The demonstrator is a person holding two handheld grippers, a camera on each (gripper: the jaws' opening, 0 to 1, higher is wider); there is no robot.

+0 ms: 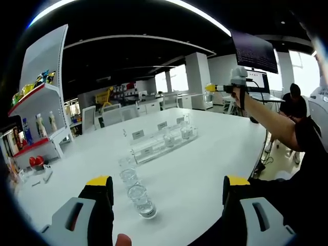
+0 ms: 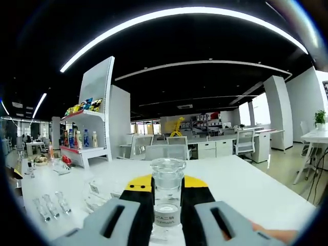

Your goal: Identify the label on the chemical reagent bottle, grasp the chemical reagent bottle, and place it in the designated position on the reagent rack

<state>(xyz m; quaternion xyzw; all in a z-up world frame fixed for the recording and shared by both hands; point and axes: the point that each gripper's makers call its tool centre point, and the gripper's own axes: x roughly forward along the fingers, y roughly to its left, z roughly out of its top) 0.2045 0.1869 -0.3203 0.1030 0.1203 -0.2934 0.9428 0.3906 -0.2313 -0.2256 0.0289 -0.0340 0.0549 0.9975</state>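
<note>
One bottle (image 2: 167, 197) stands upright, pinched in my right gripper (image 2: 166, 200), held high; the rack (image 1: 163, 142) sits at twelve o'clock from my spread left gripper (image 1: 166, 192), beyond three bottles (image 1: 134, 189).

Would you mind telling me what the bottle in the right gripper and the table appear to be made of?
The bottle looks like clear glass or plastic: the room shows through it. The table seems a smooth white laminate with a soft sheen, though its core cannot be told.
</note>
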